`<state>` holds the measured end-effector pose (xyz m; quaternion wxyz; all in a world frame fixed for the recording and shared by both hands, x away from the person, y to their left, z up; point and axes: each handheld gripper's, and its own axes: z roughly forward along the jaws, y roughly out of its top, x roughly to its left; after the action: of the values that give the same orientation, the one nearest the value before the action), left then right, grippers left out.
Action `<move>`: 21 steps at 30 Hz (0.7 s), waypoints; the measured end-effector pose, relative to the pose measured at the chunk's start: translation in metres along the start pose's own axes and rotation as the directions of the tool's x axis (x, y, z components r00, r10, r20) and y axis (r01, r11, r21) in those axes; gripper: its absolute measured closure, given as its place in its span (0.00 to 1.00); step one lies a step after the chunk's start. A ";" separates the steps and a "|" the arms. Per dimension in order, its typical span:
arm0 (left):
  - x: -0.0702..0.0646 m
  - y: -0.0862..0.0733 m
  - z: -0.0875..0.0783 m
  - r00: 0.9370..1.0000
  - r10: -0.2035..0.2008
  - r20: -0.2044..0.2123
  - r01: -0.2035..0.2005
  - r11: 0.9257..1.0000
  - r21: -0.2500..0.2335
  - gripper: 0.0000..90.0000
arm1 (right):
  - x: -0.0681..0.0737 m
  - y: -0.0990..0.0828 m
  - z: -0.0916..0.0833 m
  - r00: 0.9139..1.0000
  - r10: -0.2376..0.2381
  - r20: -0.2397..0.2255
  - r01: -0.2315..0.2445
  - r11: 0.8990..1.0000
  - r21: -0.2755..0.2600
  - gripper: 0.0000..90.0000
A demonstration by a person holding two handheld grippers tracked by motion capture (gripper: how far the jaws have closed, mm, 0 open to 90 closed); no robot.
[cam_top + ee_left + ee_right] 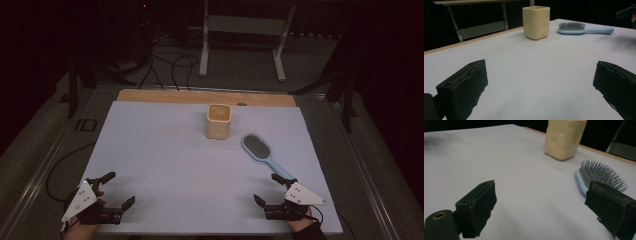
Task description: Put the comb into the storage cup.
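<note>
Brush lies just ahead of my right gripper, handle end beside its outer jaw, head pointing toward cup beyond. Step in hand, I judge: grasp handle. Do it well: straddle handle squarely, come low to table, close mid-handle, clear of bristles. Right gripper spread wide, empty. Left gripper also spread wide, empty, well apart from brush.
</note>
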<state>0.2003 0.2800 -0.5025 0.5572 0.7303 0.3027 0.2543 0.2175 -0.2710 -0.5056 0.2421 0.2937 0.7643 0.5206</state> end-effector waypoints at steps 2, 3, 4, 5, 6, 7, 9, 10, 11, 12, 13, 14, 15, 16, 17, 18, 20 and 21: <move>0.000 0.000 0.000 1.000 0.000 0.005 0.000 1.000 -0.001 0.00 | 0.000 0.000 0.000 1.000 -0.002 -0.002 0.002 1.000 0.006 0.10; 0.000 -0.001 0.001 1.000 -0.006 0.005 0.006 1.000 0.004 0.00 | 0.000 0.001 -0.001 1.000 0.001 -0.009 -0.001 1.000 0.003 0.10; 0.000 -0.001 0.001 1.000 -0.006 0.005 0.006 1.000 0.004 0.00 | 0.000 0.001 -0.001 1.000 0.001 -0.009 -0.001 1.000 0.003 0.10; 0.000 -0.001 0.001 1.000 -0.004 0.004 0.004 1.000 0.007 0.00 | 0.001 0.001 -0.001 1.000 -0.001 -0.008 0.001 1.000 0.007 0.10; 0.000 -0.001 0.002 1.000 -0.015 0.010 0.015 1.000 0.006 0.00 | 0.001 0.001 -0.001 1.000 -0.005 -0.008 0.005 1.000 0.012 0.10; 0.000 -0.001 0.002 1.000 -0.015 0.010 0.015 1.000 0.006 0.00 | 0.001 0.001 -0.001 1.000 -0.005 -0.008 0.005 1.000 0.012 0.10; 0.001 -0.001 0.002 1.000 -0.020 0.009 0.020 1.000 0.009 0.00 | 0.002 0.001 -0.001 1.000 -0.005 -0.009 0.005 1.000 0.012 0.10; 0.001 -0.002 0.002 1.000 -0.019 0.007 0.019 1.000 0.009 0.00 | 0.002 0.002 -0.002 1.000 0.000 -0.010 0.001 1.000 0.011 0.10; 0.001 -0.001 0.001 1.000 -0.024 0.007 0.024 1.000 0.003 0.00 | 0.002 0.003 -0.002 1.000 0.007 -0.009 -0.006 1.000 0.009 0.10; 0.001 -0.001 0.001 1.000 -0.025 0.006 0.025 1.000 0.001 0.00 | 0.002 0.003 -0.002 1.000 0.001 -0.009 -0.001 1.000 0.013 0.10; 0.001 -0.001 0.001 1.000 -0.025 0.006 0.025 1.000 0.001 0.00 | 0.002 0.003 -0.002 1.000 0.001 -0.009 -0.001 1.000 0.013 0.10; 0.001 -0.001 0.001 1.000 -0.025 0.004 0.025 1.000 0.002 0.00 | 0.002 0.004 -0.002 1.000 -0.001 -0.014 0.002 1.000 0.014 0.10; 0.001 -0.001 0.001 1.000 -0.023 0.000 0.023 1.000 0.000 0.00 | 0.004 0.004 -0.002 1.000 0.004 -0.026 -0.003 1.000 0.017 0.10; 0.001 -0.001 0.001 1.000 -0.023 -0.001 0.023 1.000 0.000 0.00 | 0.004 0.004 -0.001 1.000 0.000 -0.029 0.000 1.000 0.022 0.10; 0.002 -0.001 0.001 1.000 -0.024 0.001 0.024 1.000 -0.003 0.00 | 0.005 0.004 -0.001 0.999 -0.001 -0.036 0.002 1.000 0.028 0.10; 0.002 -0.001 0.001 1.000 -0.024 0.001 0.024 1.000 -0.003 0.00 | 0.005 0.004 -0.001 0.999 -0.001 -0.036 0.002 1.000 0.028 0.10; 0.002 -0.002 0.001 1.000 -0.026 -0.001 0.026 1.000 0.001 0.00 | 0.005 0.004 0.001 0.999 0.002 -0.052 0.000 0.999 0.041 0.10; 0.001 -0.001 0.000 1.000 -0.024 -0.003 0.024 1.000 0.000 0.00 | 0.005 0.004 0.001 0.998 0.002 -0.055 0.000 0.999 0.046 0.10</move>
<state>0.2014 0.2811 -0.5039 0.5598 0.7262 0.3122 0.2487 0.2153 -0.2654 -0.5031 0.2139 0.2850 0.7823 0.5110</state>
